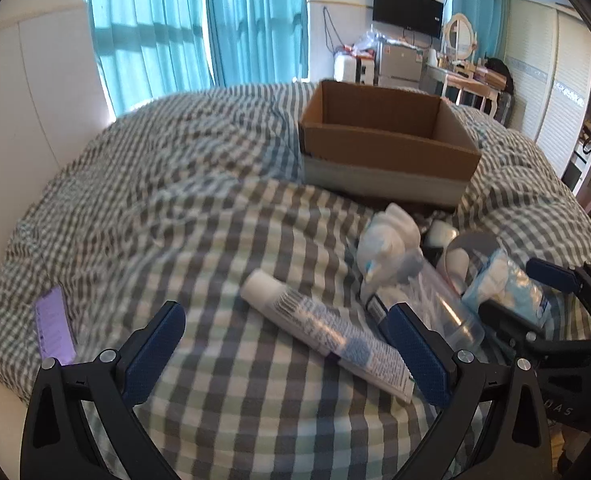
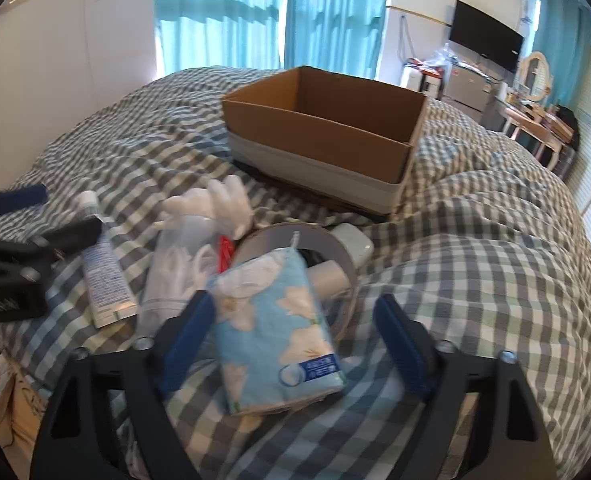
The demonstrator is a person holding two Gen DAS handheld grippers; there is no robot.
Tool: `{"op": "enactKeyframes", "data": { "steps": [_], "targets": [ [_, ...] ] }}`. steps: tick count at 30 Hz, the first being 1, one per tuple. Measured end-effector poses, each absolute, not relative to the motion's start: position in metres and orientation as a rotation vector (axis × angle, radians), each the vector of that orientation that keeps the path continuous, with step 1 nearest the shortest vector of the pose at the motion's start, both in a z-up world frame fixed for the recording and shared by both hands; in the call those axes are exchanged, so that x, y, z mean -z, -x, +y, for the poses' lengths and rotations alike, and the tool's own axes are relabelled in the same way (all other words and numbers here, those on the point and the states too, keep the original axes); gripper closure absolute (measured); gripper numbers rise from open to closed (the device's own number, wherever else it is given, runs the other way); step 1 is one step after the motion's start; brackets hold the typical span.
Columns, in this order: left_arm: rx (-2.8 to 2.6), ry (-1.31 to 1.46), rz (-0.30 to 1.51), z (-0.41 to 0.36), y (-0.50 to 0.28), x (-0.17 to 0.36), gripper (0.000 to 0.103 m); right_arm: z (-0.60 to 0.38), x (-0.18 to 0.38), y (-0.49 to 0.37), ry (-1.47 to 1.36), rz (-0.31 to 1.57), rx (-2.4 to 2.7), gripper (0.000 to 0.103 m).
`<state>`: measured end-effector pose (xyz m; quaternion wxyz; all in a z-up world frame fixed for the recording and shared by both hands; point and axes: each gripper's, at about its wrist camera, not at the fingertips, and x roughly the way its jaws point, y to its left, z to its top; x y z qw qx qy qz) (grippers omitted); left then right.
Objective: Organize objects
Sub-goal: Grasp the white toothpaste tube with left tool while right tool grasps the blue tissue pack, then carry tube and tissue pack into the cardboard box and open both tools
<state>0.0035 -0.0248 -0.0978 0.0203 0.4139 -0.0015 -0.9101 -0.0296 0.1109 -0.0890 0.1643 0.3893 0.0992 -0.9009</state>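
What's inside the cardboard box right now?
The cardboard box shows only bare inner walls in both views; no item pokes above its rim. Its floor is hidden behind the near wall, so something flat could lie there unseen.

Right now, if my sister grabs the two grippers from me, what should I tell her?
Left gripper: open, low over the white tube, holding nothing.
Right gripper: open around the blue flowered tissue pack, not yet closed.
The gloves, tape roll and purple comb lie on the checked blanket.
The cardboard box looks empty from here.
Done: nothing packed. Left: everything.
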Motion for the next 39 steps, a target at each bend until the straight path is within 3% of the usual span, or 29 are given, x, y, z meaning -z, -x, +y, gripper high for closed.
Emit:
{"op": "enactKeyframes", "data": {
  "steps": [4, 7, 11, 12, 14, 17, 21, 22, 24, 25, 33, 39],
  "targets": [
    [2.809, -1.378, 0.025, -0.022, 0.001, 0.114, 0.000, 0.108, 0.086, 0.025, -1.099, 0.272, 2.541, 0.049],
    [2.818, -1.339, -0.039, -0.016, 0.003, 0.120, 0.004, 0.107, 0.085, 0.024, -1.098, 0.281, 2.545, 0.050],
    [2.850, -1.286, -0.164, -0.006, 0.001, 0.119, 0.042, 0.107, 0.082, 0.023, -1.091, 0.290, 2.556, 0.053],
    [2.871, -1.283, -0.157, -0.007, 0.001, 0.117, 0.046, 0.107, 0.081, 0.022, -1.084, 0.290, 2.564, 0.056],
    [2.906, -1.289, -0.114, -0.010, -0.001, 0.115, 0.066, 0.109, 0.077, 0.021, -1.071, 0.275, 2.575, 0.065],
    [2.963, -1.337, -0.066, -0.012, -0.002, 0.113, 0.082, 0.112, 0.071, 0.021, -1.060, 0.263, 2.580, 0.075],
    [2.972, -1.387, -0.051, -0.009, -0.001, 0.116, 0.086, 0.108, 0.075, 0.020, -1.075, 0.296, 2.560, 0.072],
    [2.968, -1.395, -0.035, -0.010, 0.000, 0.117, 0.086, 0.108, 0.077, 0.020, -1.078, 0.297, 2.554, 0.060],
    [2.971, -1.402, -0.015, -0.011, 0.002, 0.118, 0.086, 0.108, 0.080, 0.021, -1.077, 0.278, 2.555, 0.046],
    [2.972, -1.399, -0.023, -0.009, 0.004, 0.118, 0.086, 0.108, 0.083, 0.022, -1.090, 0.270, 2.538, 0.044],
    [3.000, -1.353, -0.052, -0.004, 0.008, 0.113, 0.088, 0.111, 0.090, 0.025, -1.107, 0.281, 2.549, 0.050],
    [3.057, -1.268, -0.013, -0.011, 0.017, 0.083, 0.088, 0.123, 0.060, 0.032, -1.010, 0.230, 2.601, 0.053]
  ]
}}
